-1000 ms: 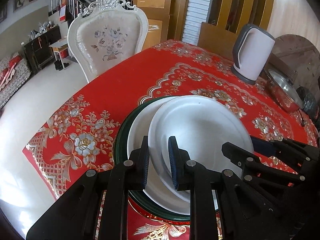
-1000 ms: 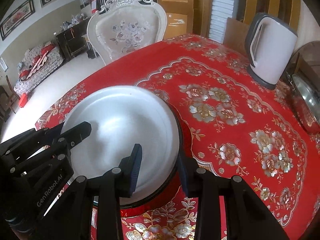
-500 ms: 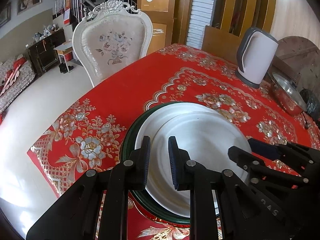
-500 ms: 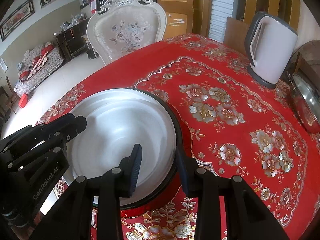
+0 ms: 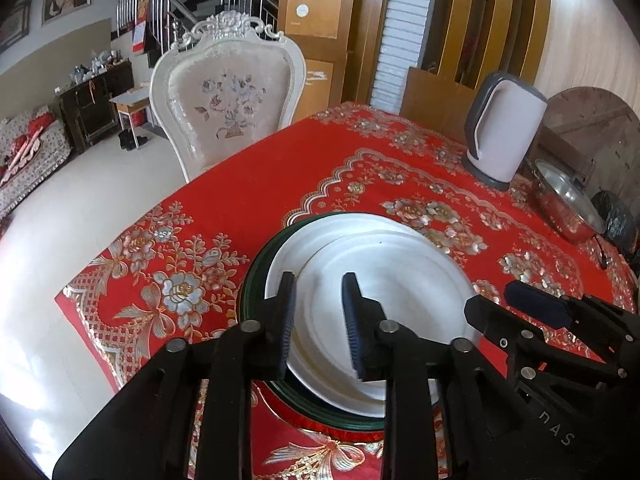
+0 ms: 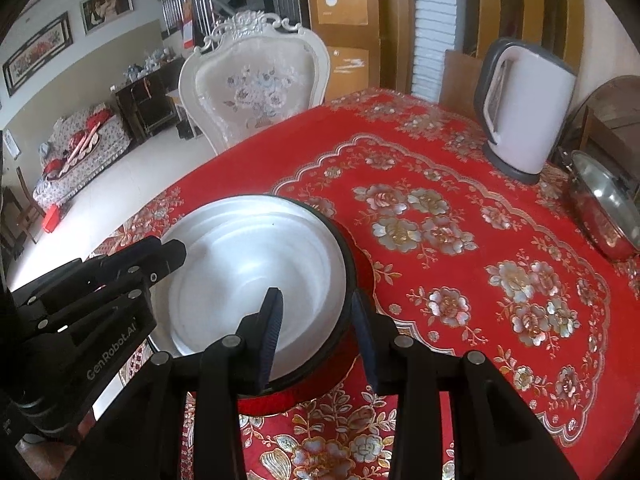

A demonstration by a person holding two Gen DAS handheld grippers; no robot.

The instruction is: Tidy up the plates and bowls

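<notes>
In the left wrist view, the left gripper [image 5: 318, 320] has just been opening; its parted fingers straddle the top white plate's [image 5: 384, 304] near rim, seemingly without pressing. The plate lies on a stack on the bench [image 5: 256, 184].

In the right wrist view, the right gripper [image 6: 316, 330], also just opening, brackets the stack's edge, fingers apart.

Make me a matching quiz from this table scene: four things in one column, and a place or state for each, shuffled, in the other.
Things:
1. white plate
2. electric kettle
3. steel pan
4. white chair

Places or states:
A. at the table's far side, off the red tablecloth
B. lying on top of the plate stack
C. standing upright on the far right of the cloth
D. at the right edge, beside the kettle

Pairs: 1-B, 2-C, 3-D, 4-A
</notes>
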